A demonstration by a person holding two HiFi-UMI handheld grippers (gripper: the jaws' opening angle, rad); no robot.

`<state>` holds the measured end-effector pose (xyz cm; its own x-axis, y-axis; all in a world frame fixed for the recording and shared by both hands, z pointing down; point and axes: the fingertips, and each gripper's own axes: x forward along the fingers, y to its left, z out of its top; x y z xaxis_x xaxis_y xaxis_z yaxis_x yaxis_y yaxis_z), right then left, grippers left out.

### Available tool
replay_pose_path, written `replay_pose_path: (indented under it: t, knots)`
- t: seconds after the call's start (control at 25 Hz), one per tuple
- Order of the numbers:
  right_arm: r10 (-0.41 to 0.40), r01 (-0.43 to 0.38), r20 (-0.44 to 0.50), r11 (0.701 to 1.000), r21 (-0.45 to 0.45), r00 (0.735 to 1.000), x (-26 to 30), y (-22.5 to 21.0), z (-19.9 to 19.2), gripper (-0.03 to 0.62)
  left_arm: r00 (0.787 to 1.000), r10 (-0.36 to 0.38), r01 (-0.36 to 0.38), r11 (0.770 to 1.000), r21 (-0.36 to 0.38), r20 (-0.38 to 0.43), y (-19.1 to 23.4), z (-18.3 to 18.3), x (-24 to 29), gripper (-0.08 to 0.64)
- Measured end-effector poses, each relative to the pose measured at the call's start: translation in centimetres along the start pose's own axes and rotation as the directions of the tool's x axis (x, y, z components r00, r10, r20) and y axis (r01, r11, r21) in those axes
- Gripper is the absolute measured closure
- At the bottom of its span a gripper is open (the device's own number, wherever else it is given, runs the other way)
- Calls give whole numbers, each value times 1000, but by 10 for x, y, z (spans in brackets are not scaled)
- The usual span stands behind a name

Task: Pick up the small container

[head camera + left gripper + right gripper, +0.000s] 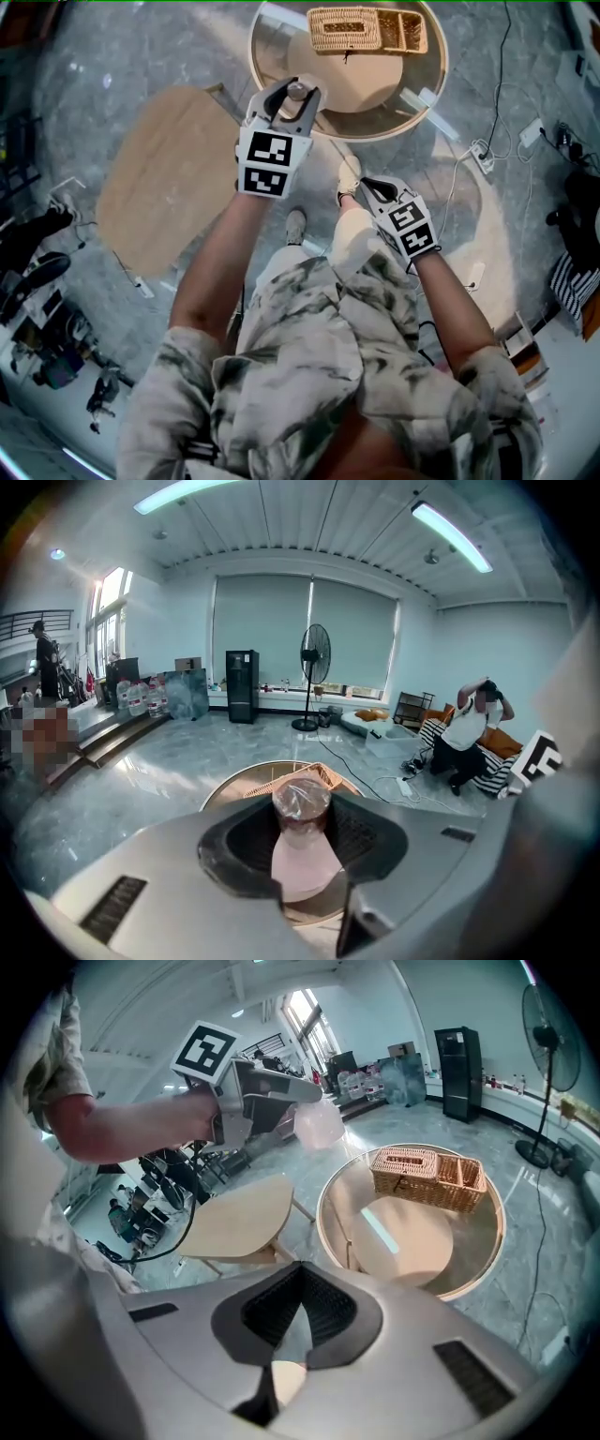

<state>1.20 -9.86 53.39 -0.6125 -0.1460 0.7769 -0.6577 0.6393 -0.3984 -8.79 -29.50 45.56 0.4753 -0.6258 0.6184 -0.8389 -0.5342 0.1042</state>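
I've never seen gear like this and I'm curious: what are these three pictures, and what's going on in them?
A person holds a two-jaw gripper in each hand. The head view comes from a camera on their head, looking down. The other two views come from cameras riding on each gripper. The left gripper grips a small container, held in the air above the round table, where a wicker basket sits. The right gripper is shut and empty.
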Motion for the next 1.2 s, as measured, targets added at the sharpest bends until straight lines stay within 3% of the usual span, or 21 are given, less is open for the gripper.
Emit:
replay_pose_path:
  t: [1.2]
  knots:
    - [-5,5,3,999,-54,1000,2,-8,8,572,1000,1,-1,1000,3,12,-16,16,-22,408]
